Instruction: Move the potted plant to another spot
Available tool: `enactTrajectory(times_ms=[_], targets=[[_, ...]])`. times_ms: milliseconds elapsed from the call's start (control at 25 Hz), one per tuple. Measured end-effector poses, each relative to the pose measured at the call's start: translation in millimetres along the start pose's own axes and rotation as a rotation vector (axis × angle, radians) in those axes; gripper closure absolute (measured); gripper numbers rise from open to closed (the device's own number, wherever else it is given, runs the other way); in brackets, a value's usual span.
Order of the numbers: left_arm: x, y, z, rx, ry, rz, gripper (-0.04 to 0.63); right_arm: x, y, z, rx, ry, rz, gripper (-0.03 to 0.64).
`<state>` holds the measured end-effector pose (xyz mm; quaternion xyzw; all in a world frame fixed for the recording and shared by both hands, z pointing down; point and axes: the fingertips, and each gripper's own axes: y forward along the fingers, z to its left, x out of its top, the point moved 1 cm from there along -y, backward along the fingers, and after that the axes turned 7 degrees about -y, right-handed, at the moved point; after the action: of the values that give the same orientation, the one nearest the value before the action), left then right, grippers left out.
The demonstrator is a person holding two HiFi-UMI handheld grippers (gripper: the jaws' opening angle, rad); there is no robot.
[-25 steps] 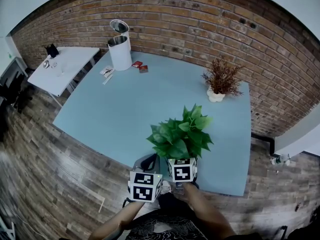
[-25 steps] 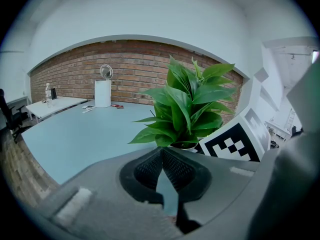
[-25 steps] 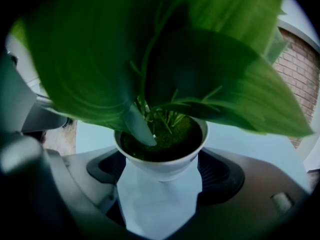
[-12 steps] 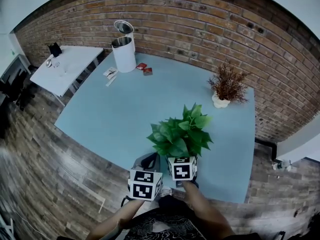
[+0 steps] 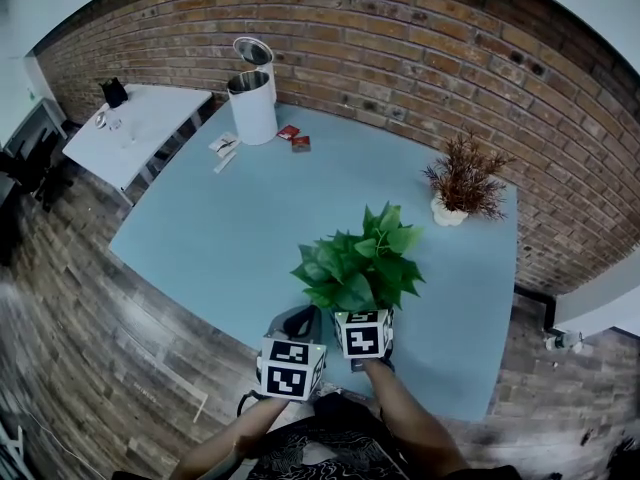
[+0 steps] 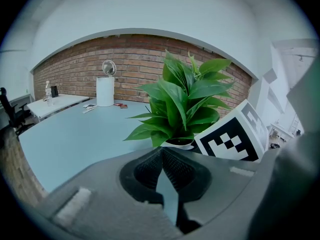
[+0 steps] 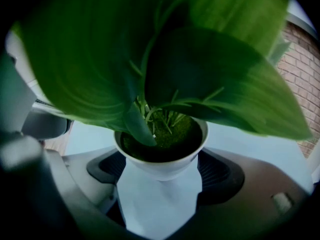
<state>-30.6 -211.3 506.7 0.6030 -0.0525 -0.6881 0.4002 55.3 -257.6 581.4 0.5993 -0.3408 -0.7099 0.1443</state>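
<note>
1. The potted plant (image 5: 358, 268) is seen near the front edge of the blue worktop (image 5: 250, 228), right in front of the person
2. Its white pot (image 7: 150, 168) is gripped by the right gripper (image 7: 165, 170). One jaw is pressed on each side of the pot, and most of the right gripper view is filled by big green leaves
3. The left gripper (image 6: 161, 156) is held just beside the plant, on its left. Its jaws are closed together and nothing is held between them
4. It cannot be told if the pot is lifted off the worktop or is resting on it
5. The step in hand looks like the start of the carry: the pot is grabbed, but it is not yet taken to a new spot
6. Next, the pot needs to be kept upright and carried slowly to a bare part of the worktop. Lots of free room is seen in the middle and on the left
7. The dried plant (image 5: 462, 180) at the far right and the white bin (image 5: 253, 98) at the far edge should not be bumped
8. The pot looks smooth and is held by one gripper only, so it could slip or tip. The jaws should be opened only when the pot is set down flat
</note>
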Motion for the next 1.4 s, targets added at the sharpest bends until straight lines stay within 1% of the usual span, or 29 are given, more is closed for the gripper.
enactTrajectory(times_ms=[80,200,320,800,1000,1160,1320,1400], targets=[[3,4,1,0.007,-0.004,0.003,0.597,4,3,-1,0.01,-0.007,-0.003,0.17],[7,11,3,0.016,-0.009,0.007,0.597,10,7,-7,0.001,-0.021,-0.004,0.17],[11,16,5,0.026,-0.014,0.011,0.597,13,16,-6,0.029,-0.016,-0.006,0.17],[24,42,16,0.077,-0.027,0.023,0.597,39,38,-26,0.03,-0.066,-0.008,0.17],[29,55,19,0.083,-0.05,0.018,0.597,51,50,-30,0.049,-0.071,-0.022,0.172],[34,63,23,0.091,-0.051,0.023,0.597,56,58,-31,0.058,-0.077,-0.025,0.172],[40,70,28,0.105,-0.049,0.024,0.597,67,67,-28,0.091,-0.076,-0.045,0.172],[42,74,30,0.108,-0.051,0.026,0.597,68,70,-32,0.082,-0.081,-0.045,0.172]])
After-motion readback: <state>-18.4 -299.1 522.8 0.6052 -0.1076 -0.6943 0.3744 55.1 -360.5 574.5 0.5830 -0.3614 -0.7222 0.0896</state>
